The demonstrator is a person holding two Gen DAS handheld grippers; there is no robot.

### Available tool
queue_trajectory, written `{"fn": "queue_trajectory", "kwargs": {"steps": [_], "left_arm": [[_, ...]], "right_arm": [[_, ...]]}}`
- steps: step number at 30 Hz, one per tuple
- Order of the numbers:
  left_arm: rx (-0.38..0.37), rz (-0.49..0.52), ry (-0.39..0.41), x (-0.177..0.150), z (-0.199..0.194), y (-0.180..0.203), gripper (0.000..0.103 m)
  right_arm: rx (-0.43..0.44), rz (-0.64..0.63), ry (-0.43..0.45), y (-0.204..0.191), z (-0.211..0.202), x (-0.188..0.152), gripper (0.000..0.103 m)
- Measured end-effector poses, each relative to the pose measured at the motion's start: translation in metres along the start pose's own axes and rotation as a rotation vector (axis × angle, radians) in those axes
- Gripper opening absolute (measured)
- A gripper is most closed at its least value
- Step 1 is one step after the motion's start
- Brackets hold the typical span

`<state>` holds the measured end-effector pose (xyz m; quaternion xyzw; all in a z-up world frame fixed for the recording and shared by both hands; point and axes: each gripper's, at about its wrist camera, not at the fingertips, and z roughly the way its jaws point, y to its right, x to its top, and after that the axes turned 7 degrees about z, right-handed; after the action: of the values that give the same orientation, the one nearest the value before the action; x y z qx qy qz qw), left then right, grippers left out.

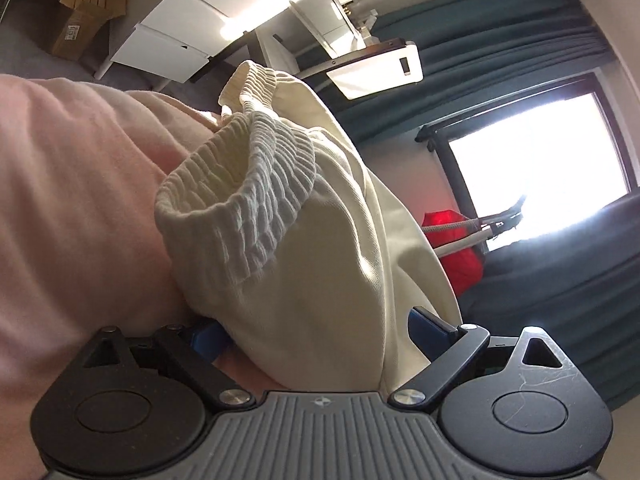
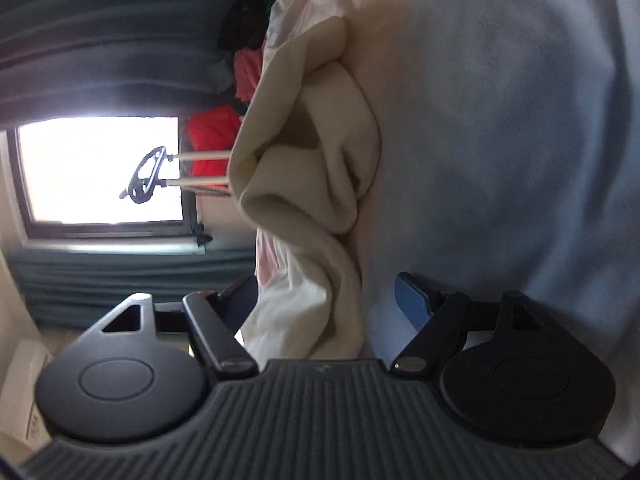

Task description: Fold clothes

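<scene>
Cream garment (image 1: 304, 264) lay bunched on pink bedding (image 1: 80, 200), unfolded. Left gripper (image 1: 316, 332) and right gripper (image 2: 324, 300) both had jaws wide, fabric between them, not clamped. Risk: closing on bunched layers would grab bedding too.

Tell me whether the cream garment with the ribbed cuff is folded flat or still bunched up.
Bunched up. The cream garment with the ribbed cuff hangs in loose rumpled folds against the pink bedsheet, cuff gaping open; the right wrist view shows it twisted too.
</scene>
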<state>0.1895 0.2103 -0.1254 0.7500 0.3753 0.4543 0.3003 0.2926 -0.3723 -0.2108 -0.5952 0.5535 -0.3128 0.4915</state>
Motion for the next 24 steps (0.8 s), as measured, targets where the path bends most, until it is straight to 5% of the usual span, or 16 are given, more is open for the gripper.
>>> {"fn": "queue_trajectory", "kwargs": {"steps": [2, 6, 8, 10, 13, 24], "left_arm": [[0.006, 0.031, 0.017, 0.000, 0.003, 0.002, 0.091], [0.063, 0.085, 0.058, -0.001, 0.011, 0.004, 0.068], [0.064, 0.080, 0.073, 0.002, 0.014, 0.001, 0.056], [0.076, 0.029, 0.074, 0.008, 0.017, -0.007, 0.032], [0.042, -0.072, 0.077, 0.016, 0.016, -0.024, 0.014], [-0.019, -0.095, 0.220, 0.052, -0.055, -0.013, 0.008]], "right_arm": [[-0.004, -0.001, 0.084, -0.004, 0.018, 0.007, 0.077], [-0.040, -0.043, 0.220, -0.022, 0.047, 0.008, 0.074], [-0.067, -0.052, 0.273, -0.027, 0.056, 0.009, 0.053], [-0.090, -0.063, 0.308, -0.030, 0.064, 0.012, 0.028], [-0.112, -0.133, 0.332, -0.035, 0.057, 0.012, 0.018], [-0.094, -0.422, 0.394, -0.083, -0.079, 0.019, 0.014]]}}
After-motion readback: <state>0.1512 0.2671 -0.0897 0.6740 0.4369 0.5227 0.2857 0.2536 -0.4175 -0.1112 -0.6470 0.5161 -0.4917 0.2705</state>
